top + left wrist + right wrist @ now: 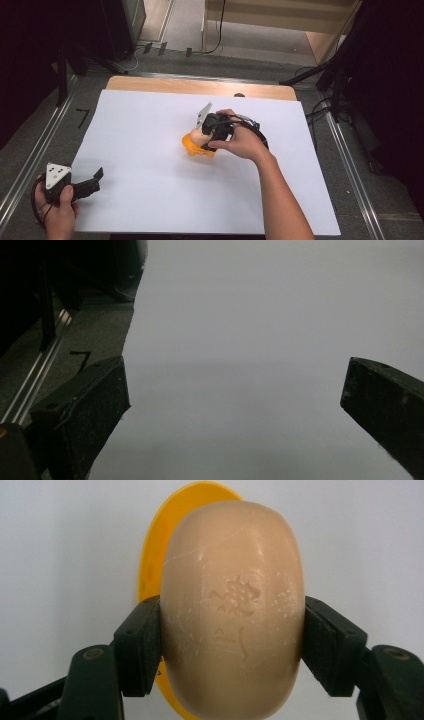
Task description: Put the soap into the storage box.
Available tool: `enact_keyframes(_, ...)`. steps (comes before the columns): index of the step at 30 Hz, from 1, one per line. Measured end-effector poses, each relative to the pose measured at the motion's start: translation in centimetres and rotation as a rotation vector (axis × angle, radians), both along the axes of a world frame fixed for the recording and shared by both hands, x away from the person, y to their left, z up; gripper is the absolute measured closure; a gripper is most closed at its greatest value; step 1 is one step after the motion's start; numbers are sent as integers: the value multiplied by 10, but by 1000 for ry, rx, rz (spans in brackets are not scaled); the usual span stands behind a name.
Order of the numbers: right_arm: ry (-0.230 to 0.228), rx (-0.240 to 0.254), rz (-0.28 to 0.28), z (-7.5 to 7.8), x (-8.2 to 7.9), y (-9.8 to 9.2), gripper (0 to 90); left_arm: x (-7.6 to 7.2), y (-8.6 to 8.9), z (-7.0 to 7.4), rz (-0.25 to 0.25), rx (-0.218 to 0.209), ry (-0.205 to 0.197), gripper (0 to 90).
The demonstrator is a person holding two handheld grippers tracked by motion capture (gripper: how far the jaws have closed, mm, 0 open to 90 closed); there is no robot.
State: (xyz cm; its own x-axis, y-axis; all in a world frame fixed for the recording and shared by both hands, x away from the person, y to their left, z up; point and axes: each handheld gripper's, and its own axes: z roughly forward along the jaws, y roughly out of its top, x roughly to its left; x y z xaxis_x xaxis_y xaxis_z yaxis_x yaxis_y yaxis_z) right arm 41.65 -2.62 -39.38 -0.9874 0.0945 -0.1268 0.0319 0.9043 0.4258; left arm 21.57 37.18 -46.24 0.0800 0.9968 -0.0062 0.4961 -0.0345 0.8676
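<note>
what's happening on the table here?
A person works at a table covered by a white sheet, a two-jaw gripper in each hand. The right gripper has its jaws clamped on the two sides of a beige bar of soap, holding it right over a yellow soap dish near the middle of the sheet. Whether the soap touches the dish cannot be told. The left gripper sits at the sheet's near left edge, jaws wide open with nothing between them.
</note>
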Motion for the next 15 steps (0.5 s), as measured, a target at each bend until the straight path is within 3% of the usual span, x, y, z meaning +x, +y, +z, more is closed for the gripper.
enact_keyframes(15, 19, -15, -1, -4, 3, 3, 327, 0, 0, 0, -1, -2, 2, 0)
